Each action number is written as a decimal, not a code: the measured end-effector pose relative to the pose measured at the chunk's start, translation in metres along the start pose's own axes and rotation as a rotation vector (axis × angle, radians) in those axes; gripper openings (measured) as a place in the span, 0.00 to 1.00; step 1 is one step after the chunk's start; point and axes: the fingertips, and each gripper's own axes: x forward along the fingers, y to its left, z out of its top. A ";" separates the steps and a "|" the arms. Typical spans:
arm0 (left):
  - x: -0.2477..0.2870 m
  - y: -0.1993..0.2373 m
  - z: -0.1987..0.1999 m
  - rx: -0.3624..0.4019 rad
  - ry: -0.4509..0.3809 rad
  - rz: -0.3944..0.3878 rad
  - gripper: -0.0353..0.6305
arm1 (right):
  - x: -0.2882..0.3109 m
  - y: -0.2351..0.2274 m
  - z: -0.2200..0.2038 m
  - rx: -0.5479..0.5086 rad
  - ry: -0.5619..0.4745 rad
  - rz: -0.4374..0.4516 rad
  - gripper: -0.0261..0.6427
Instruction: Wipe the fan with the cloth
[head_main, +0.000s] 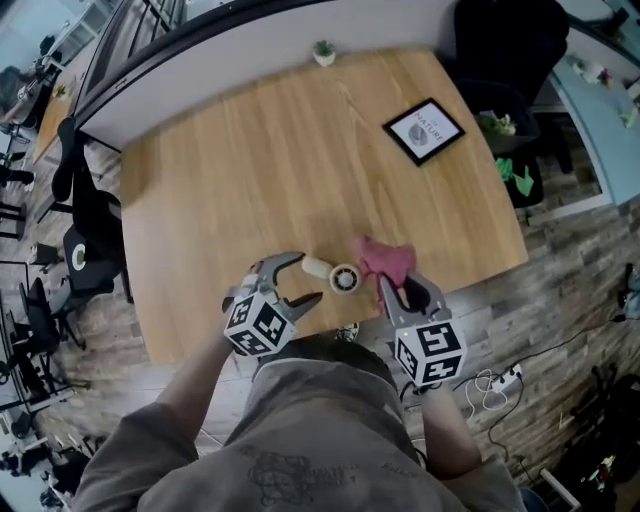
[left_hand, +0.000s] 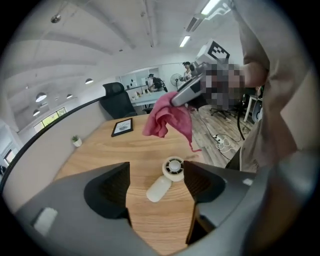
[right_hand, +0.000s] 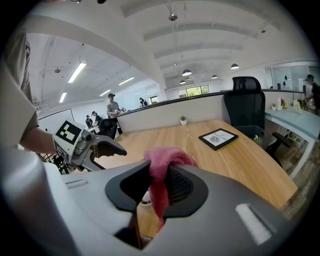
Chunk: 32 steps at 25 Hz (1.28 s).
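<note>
A small white hand fan (head_main: 335, 274) lies flat on the wooden table (head_main: 250, 170) near its front edge, its round head toward the right. In the left gripper view the fan (left_hand: 166, 178) rests between and beyond the two jaws. My left gripper (head_main: 297, 283) is open just left of the fan's handle, holding nothing. My right gripper (head_main: 392, 290) is shut on a pink cloth (head_main: 385, 260), which hangs above the table just right of the fan's head. In the right gripper view the cloth (right_hand: 161, 172) drapes over the jaws, and the fan is mostly hidden behind it.
A black-framed picture (head_main: 423, 131) lies at the table's far right. A tiny potted plant (head_main: 324, 52) stands at the far edge by the grey partition. Black office chairs (head_main: 85, 230) stand left of the table, another (head_main: 505, 45) at the back right. Cables (head_main: 490, 382) lie on the floor.
</note>
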 end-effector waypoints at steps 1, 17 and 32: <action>0.005 0.000 -0.005 0.002 0.012 -0.012 0.56 | 0.004 -0.001 -0.002 0.004 0.005 0.003 0.16; 0.064 -0.008 -0.075 0.147 0.117 -0.229 0.47 | 0.037 0.014 -0.057 0.137 0.114 -0.056 0.16; 0.088 -0.018 -0.095 0.105 0.085 -0.256 0.39 | 0.050 0.027 -0.100 0.235 0.131 -0.147 0.16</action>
